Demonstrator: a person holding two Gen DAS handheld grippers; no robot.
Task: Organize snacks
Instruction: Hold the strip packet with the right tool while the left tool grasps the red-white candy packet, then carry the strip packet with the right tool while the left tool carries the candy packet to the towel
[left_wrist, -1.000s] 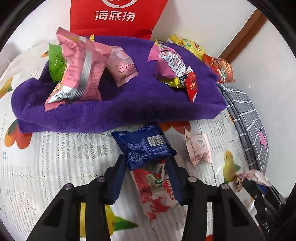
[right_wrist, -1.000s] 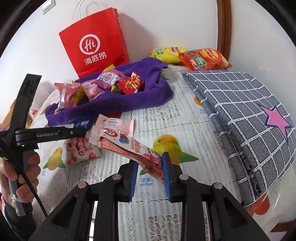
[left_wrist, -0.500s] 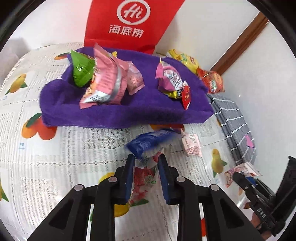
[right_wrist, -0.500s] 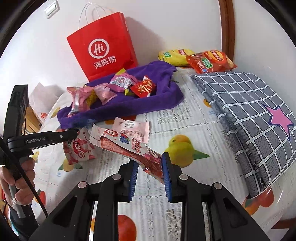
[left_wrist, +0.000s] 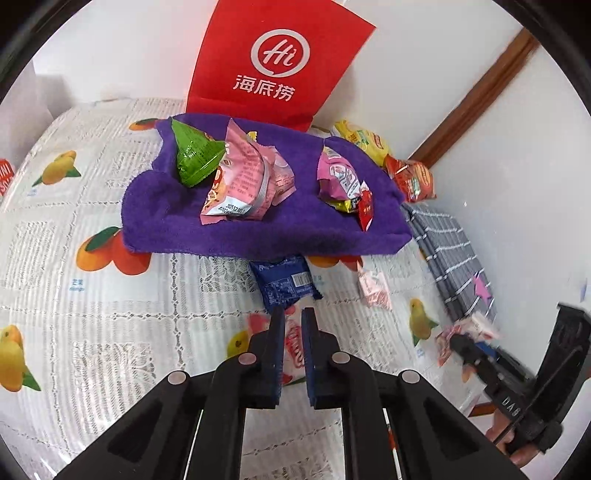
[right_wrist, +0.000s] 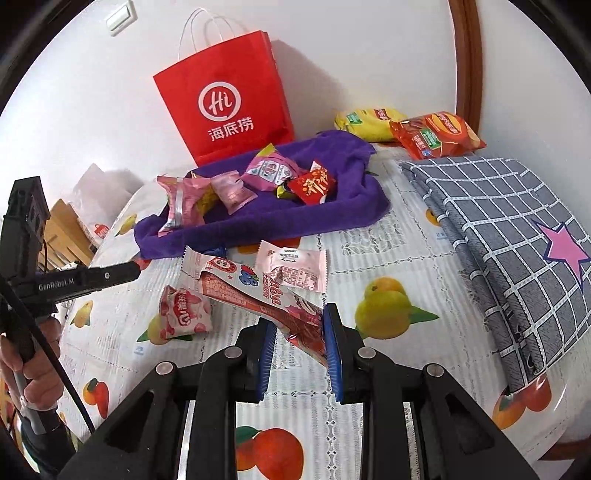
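Left hand-held gripper (left_wrist: 293, 325) pinches the blue packet (left_wrist: 284, 282), just in front of the purple towel (left_wrist: 258, 229). Right hand-held gripper (right_wrist: 297, 332) clamps the long red wrapper (right_wrist: 258, 299), nearer than the towel.

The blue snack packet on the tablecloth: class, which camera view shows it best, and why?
The left wrist view. There the blue snack packet lies whole and unobstructed, just in front of the purple towel. In the right wrist view only a blue sliver shows, hidden behind the long red snack wrapper.
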